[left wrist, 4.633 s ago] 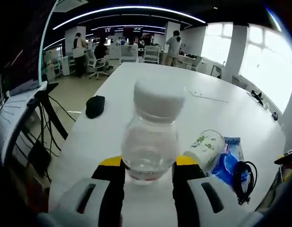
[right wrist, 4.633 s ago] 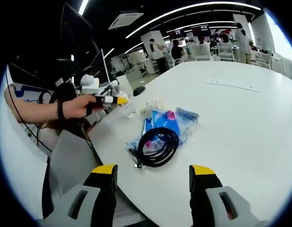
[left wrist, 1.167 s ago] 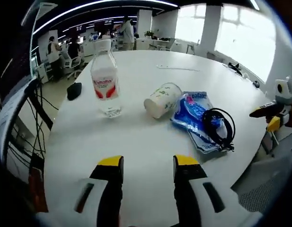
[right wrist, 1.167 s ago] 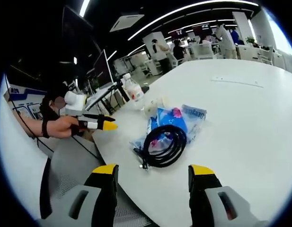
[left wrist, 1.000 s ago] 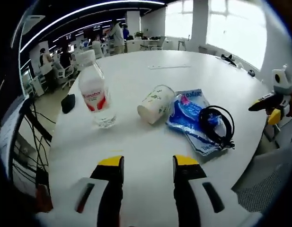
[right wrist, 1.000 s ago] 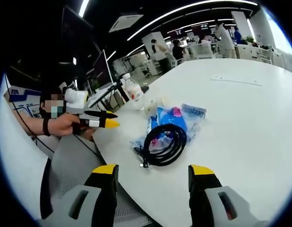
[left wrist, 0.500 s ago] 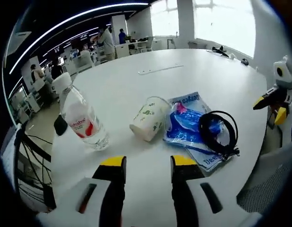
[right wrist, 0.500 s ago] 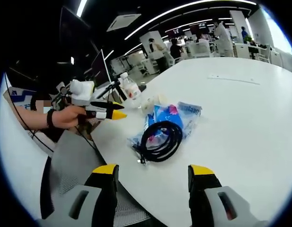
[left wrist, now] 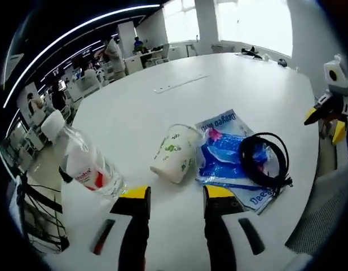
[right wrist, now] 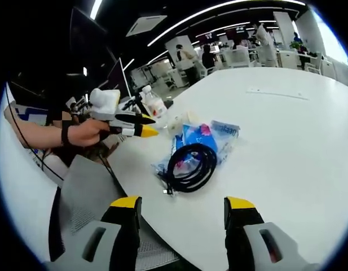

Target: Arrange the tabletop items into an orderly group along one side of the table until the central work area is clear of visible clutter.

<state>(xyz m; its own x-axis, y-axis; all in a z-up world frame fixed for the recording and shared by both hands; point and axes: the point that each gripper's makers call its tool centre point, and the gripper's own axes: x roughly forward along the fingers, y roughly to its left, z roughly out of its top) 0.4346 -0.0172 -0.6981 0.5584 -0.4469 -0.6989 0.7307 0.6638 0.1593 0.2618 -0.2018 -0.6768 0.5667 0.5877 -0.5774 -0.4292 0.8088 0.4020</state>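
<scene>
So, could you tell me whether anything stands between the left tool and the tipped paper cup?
Nothing visible does: bare white table lies between the open left tool and the tipped white paper cup. The clear plastic bottle stands off to one side.

We see a white desk (left wrist: 241, 84). The paper cup (left wrist: 175, 153) is white with a green leaf print. The plastic pouch (left wrist: 227, 152) is bright blue with a white edge, blue lettering and a pink patch. The coiled cable (left wrist: 264, 160) is black. The bottle (left wrist: 83, 161) is clear with a white cap and a red and white label. Our left gripper (left wrist: 171, 195) is black with yellow tips, and so is the right gripper (right wrist: 182, 204).
</scene>
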